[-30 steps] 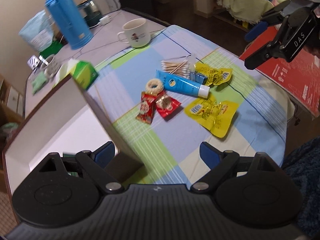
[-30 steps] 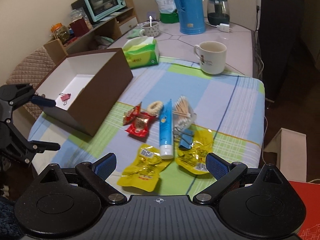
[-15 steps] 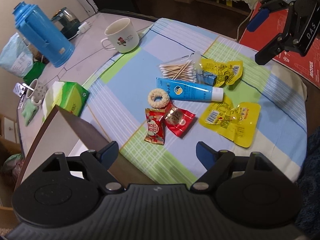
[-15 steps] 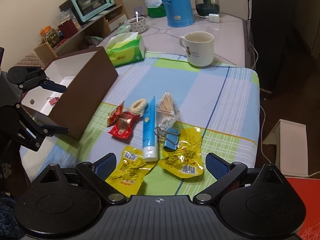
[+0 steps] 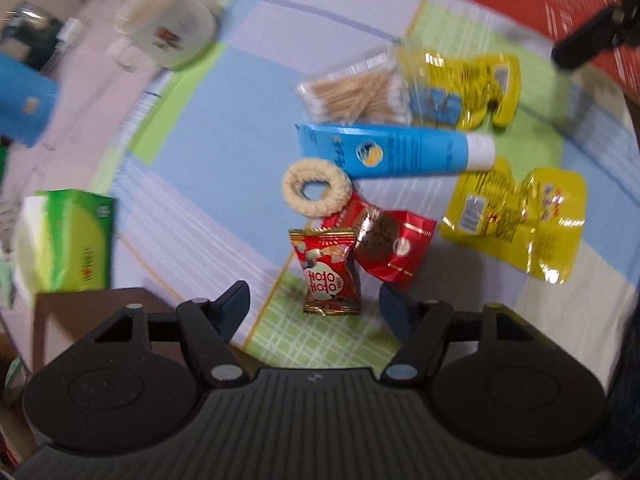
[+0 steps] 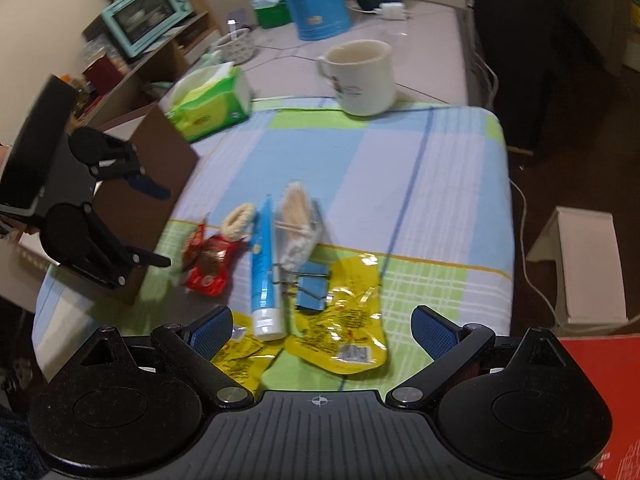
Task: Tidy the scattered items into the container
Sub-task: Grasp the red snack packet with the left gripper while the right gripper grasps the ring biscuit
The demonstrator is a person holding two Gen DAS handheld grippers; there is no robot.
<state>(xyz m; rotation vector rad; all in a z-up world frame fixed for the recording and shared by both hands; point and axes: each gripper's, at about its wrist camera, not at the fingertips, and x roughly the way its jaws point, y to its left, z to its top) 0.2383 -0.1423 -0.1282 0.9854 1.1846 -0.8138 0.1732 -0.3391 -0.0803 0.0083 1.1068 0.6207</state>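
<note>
- Since half a second ago the left claw (image 5: 314, 304) has dropped closer over the snack pile, and the box has slid to the 8 o'clock edge of its view.
- Left claw stands wide open and holds nothing; the red HoloHolo packet (image 5: 328, 274) lies just between its tips.
- Judged step: grasping that packet. Centre the tips on its flat body, not the crimped ends, and close only once both pads straddle it.
- Second red packet (image 5: 390, 246) touches it at 2 o'clock and the hair ring (image 5: 316, 188) sits at 12; keep the right-hand tip clear of the neighbour or both will lift.
- Farther out: tube (image 5: 396, 152) at 1 o'clock, cotton swabs (image 5: 352, 94), two yellow sachets (image 5: 516, 220).
- Right claw (image 6: 322, 330) is also wide open and empty, hovering over a yellow sachet near the binder clip (image 6: 310, 292).
- Box (image 6: 160, 152) stands on the table at 10 o'clock in the right view, beside the left claw; its inside is hidden.
</note>
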